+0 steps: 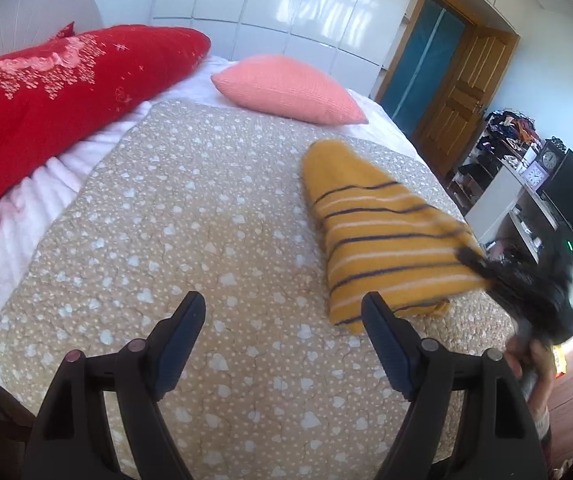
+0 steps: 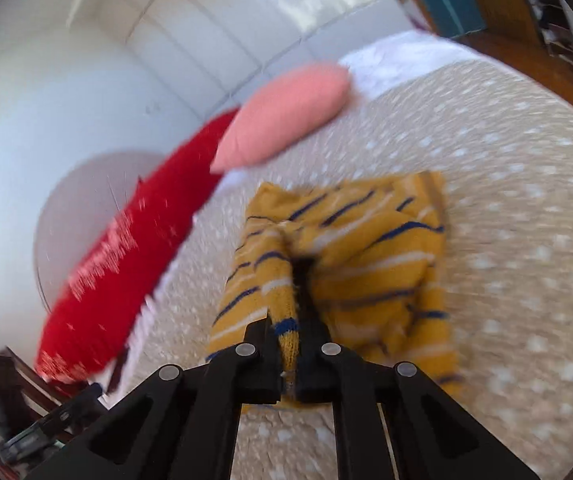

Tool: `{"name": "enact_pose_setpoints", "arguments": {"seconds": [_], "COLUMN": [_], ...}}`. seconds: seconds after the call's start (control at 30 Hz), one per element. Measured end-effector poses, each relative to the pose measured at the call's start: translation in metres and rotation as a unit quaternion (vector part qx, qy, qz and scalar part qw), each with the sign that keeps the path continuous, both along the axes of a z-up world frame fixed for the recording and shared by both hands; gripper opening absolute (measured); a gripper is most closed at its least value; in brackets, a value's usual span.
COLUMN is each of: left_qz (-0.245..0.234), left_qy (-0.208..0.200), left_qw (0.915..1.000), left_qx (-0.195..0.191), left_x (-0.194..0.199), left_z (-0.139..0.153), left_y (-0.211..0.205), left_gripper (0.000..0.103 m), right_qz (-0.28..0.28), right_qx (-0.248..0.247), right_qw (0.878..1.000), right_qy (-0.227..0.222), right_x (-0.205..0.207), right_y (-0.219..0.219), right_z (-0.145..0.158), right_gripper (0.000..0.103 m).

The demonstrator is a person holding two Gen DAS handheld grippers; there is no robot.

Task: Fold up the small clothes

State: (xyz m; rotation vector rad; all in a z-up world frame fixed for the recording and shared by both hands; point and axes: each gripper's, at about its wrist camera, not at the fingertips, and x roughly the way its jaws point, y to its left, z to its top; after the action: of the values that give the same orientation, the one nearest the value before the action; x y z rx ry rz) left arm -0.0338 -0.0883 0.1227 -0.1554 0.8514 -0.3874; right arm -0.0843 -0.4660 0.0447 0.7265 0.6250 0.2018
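A bedroom with glossy white wardrobe doors and a wooden door at the upper right frames the bed, whose tan heart-print quilt (image 1: 190,216) fills the middle of the left wrist view. Going left to right there: a red pillow (image 1: 66,92) lies at the upper left, a pink cushion (image 1: 286,88) at top centre, and the yellow striped garment (image 1: 378,236) sits right of centre, its long axis running from upper left down toward the lower right of the frame. The left gripper (image 1: 282,320) hovers over bare quilt with its jaws spread wide and nothing between them; the garment's near corner lies just beside its right-hand finger, so the cloth is off to the right of that claw, not ahead of it. The right gripper (image 1: 526,280), blurred at the right edge, is at the garment's lower right end. In the right wrist view the right gripper (image 2: 296,312) is pressed together on a bunched fold of the garment (image 2: 386,264), which stretches away up the frame from its fingertips. The right hand is plainly the nearer one; the left would, I judge, need to swing right to take an edge.
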Motion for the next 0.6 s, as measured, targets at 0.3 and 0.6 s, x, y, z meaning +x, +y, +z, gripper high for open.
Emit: {"name": "enact_pose_setpoints", "arguments": {"seconds": [0.3,0.6], "left_qz": [-0.054,-0.091], "left_qy": [0.036,0.031], "left_qw": [0.9978,0.9948], "left_qx": [0.013,0.034], "left_x": [0.019,0.060], "left_z": [-0.030,-0.037], "left_y": [-0.055,-0.111], "left_gripper": [0.079,0.079], "right_qz": [-0.038,-0.099], "right_qx": [0.000,-0.052], "right_qw": [0.996,0.993], "right_qy": [0.077,0.030], "right_x": [-0.054,-0.032], "right_y": [-0.037,-0.083], "right_z": [-0.062,-0.015], "right_gripper": [0.016,0.056]}}
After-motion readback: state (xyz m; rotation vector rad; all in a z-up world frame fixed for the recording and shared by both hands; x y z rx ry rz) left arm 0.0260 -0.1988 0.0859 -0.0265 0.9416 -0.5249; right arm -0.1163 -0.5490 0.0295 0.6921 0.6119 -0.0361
